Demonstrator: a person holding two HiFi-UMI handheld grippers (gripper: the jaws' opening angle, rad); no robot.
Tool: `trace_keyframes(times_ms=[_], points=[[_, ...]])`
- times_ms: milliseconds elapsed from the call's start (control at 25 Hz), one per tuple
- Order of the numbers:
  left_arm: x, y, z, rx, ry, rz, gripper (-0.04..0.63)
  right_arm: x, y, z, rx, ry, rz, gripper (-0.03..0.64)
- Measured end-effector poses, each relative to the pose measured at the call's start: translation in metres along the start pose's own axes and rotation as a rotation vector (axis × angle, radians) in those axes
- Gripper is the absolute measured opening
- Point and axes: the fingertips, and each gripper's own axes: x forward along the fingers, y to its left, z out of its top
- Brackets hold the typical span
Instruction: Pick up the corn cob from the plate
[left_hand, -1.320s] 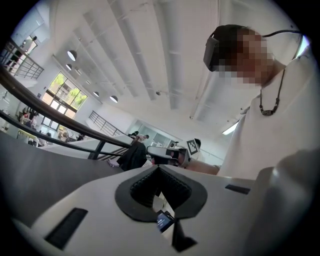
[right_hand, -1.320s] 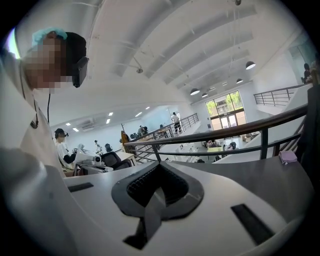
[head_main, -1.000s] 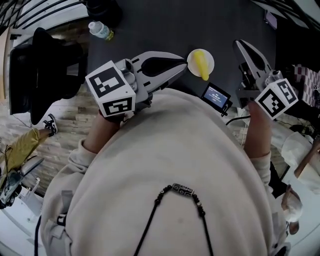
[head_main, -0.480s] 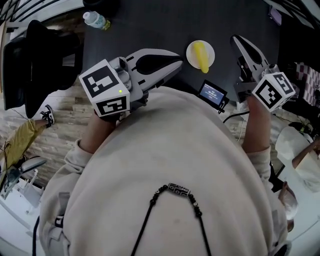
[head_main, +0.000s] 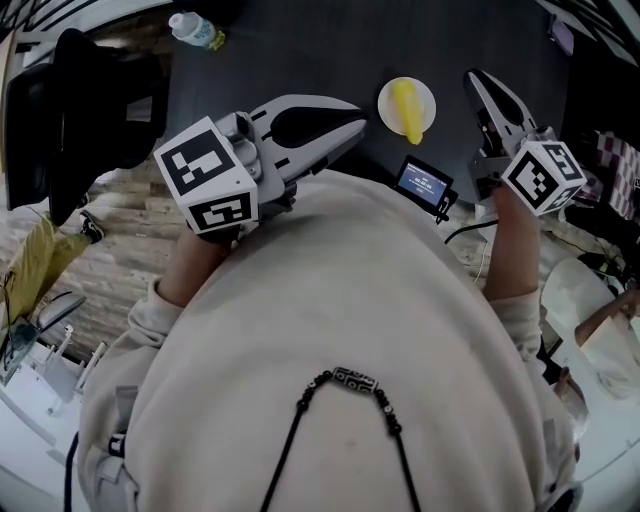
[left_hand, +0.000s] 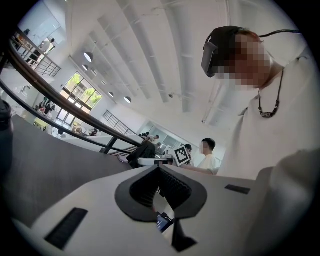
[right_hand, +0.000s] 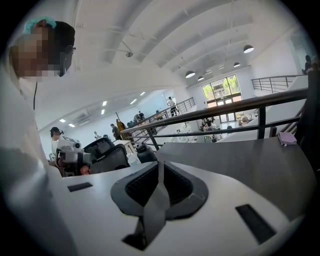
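Observation:
The yellow corn cob (head_main: 407, 110) lies on a small white plate (head_main: 390, 97) on the dark table (head_main: 300, 50), seen in the head view. My left gripper (head_main: 358, 122) is held level just left of the plate, shut and empty, its tips meeting (left_hand: 160, 169). My right gripper (head_main: 470, 78) hovers just right of the plate, apart from it. Its jaws have just eased a hair apart, but the tips still look closed (right_hand: 160, 162) with nothing between them. Neither gripper view shows the corn.
A small device with a lit screen (head_main: 425, 185) sits at the table's near edge below the plate, with a cable (head_main: 468, 233) beside it. A water bottle (head_main: 195, 28) stands at the far left of the table. A black chair (head_main: 80, 100) is off to the left.
Both grippers have drifted slightly upward in the head view and stay beside the plate. The corn cob has not moved on the plate.

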Motion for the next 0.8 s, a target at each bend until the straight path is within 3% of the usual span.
trace_keyframes(times_ms=[480,800], points=[[0.004,0.002,-0.002,-0.040,-0.012,0.041,0.006,0.012,-0.033,-0.025,0.007,0.062,-0.050,0.069],[0.001,0.004,-0.008,-0.060,-0.016,0.077,0.006,0.026,-0.044,-0.046,-0.017,0.129,-0.039,0.129]])
